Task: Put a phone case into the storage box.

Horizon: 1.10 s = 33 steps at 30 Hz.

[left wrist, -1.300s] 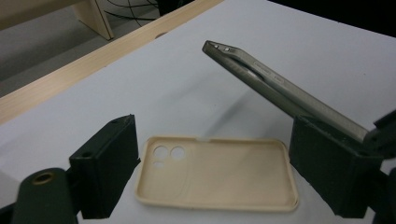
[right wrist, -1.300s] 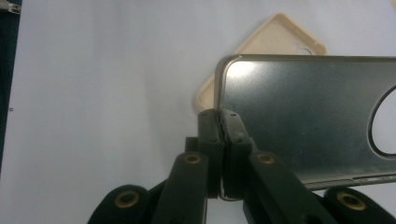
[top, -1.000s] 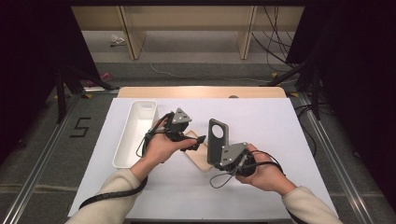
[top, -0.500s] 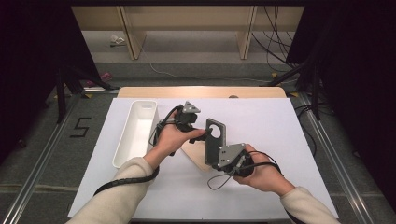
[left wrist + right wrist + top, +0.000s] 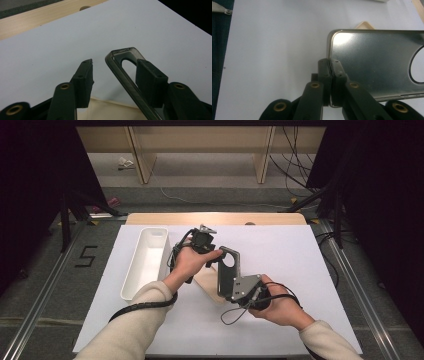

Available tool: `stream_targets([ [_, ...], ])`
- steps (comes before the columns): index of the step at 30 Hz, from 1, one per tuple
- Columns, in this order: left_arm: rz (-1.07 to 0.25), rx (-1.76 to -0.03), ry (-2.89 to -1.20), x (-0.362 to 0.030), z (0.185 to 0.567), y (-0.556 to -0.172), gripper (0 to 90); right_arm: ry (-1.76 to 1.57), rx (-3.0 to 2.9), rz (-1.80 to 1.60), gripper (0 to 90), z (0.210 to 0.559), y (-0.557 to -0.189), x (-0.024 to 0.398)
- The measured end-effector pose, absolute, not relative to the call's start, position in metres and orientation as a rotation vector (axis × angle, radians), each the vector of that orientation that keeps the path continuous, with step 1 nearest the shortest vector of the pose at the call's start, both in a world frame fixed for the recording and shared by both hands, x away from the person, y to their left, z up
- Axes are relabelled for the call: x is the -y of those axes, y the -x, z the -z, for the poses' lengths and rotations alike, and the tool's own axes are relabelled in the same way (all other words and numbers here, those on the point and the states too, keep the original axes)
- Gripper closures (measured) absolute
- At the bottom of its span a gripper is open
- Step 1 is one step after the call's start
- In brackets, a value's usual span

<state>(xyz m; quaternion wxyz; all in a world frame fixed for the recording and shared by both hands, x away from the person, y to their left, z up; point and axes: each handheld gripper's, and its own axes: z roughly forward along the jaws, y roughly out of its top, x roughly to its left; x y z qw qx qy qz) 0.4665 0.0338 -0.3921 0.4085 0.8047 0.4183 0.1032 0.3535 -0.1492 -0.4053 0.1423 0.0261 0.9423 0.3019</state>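
Overhead view facing forward, two close tongs views, sharing phone case (image 5: 229,270)

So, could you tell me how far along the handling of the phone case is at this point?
Done: the right gripper is clamped on one edge of the phone case, holding it up above the white mat. In hand: the left gripper straddles the case's camera-cutout end, its jaws just closing, one pad at the rim, the other apart. Left: that second grip, and whatever follows; the white tray stands beside.
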Motion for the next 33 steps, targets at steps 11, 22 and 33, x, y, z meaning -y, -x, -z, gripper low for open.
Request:
stream_targets([
  [11,-0.179,-1.132,-1.98,-0.034,0.393,-0.47,63.7,-0.055,-2.71,-0.856,88.9,0.405,-0.353,0.148],
  [22,-0.155,-1.157,-1.943,-0.031,0.389,-0.467,70.4,-0.05,-2.738,-0.846,89.0,0.408,-0.352,0.145],
  [33,-0.115,-1.159,-1.878,-0.022,0.379,-0.46,78.4,-0.052,-2.759,-0.793,89.1,0.416,-0.354,0.143],
])
